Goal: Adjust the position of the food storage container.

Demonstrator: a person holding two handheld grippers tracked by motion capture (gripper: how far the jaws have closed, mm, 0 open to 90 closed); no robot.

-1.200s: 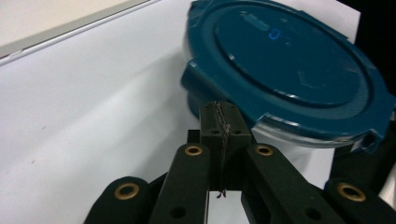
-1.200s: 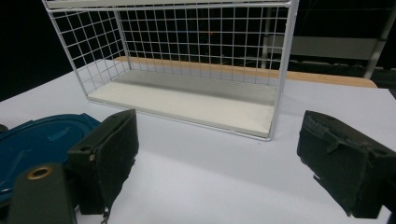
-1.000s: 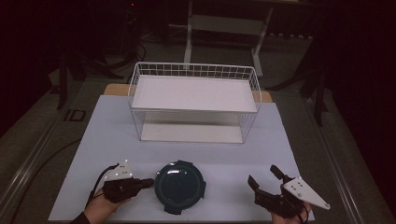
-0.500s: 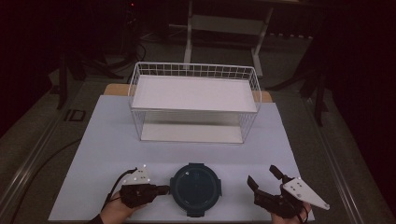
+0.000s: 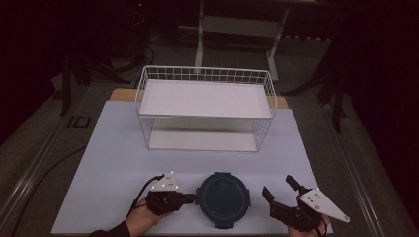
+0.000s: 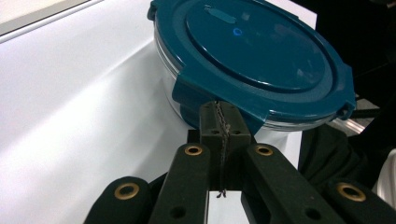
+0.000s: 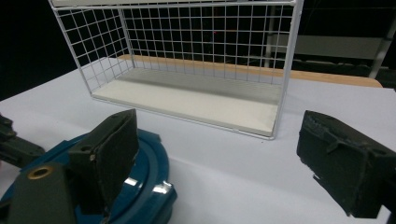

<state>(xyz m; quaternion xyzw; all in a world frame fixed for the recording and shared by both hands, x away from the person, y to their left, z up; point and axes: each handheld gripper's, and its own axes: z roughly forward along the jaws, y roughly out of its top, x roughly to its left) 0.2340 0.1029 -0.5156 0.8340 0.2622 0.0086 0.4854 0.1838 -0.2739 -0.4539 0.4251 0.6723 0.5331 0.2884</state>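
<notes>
The left tool point(image 5: 193, 199), pressed together, is nudging the lidded teal container point(image 5: 223, 196) along the white surface point(image 5: 113, 148) toward the right tool point(image 5: 279, 190) — spread wide, waiting — with the wire rack point(image 5: 205, 111) unreached.

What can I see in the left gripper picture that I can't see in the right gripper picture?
The left gripper view alone shows the left gripper with its jaws shut together, their tips right at a latch tab of the lid, and the lid's whole top with a small ring mark.

The right gripper view alone shows the white wire rack with its white shelf, and the right gripper with its jaws standing wide open and nothing between them.

Both show the round container with the teal lid and the white table.
</notes>
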